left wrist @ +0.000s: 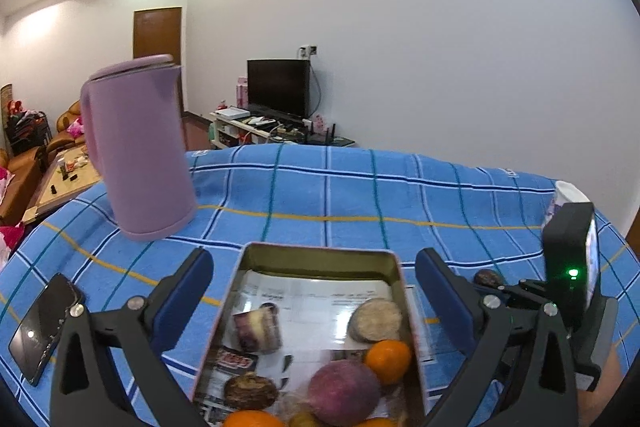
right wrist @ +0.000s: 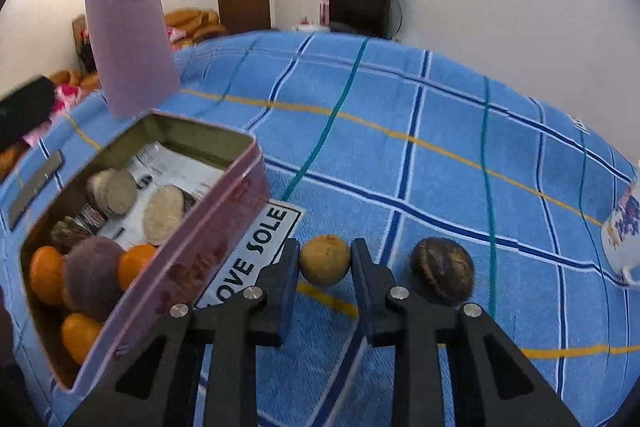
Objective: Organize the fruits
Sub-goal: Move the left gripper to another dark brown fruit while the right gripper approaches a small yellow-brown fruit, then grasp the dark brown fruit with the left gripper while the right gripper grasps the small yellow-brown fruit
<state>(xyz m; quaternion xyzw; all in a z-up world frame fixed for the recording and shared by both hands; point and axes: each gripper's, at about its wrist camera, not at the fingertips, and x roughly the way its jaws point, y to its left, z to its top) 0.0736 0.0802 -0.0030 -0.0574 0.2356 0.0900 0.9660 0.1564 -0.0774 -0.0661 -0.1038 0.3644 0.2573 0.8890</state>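
Note:
A pink metal tin lined with printed paper holds oranges, a purple fuzzy fruit and several flat tan pieces. In the right wrist view my right gripper is shut on a small tan round fruit resting on the blue checked cloth. A dark brown wrinkled fruit lies just right of it. In the left wrist view my left gripper stands open, its fingers on either side of the tin without touching it. The same fruits show inside: an orange and the purple fruit.
A lilac kettle stands at the back left of the table. A dark phone lies at the left edge. A patterned white mug lies at the right. A printed card sticks out from under the tin.

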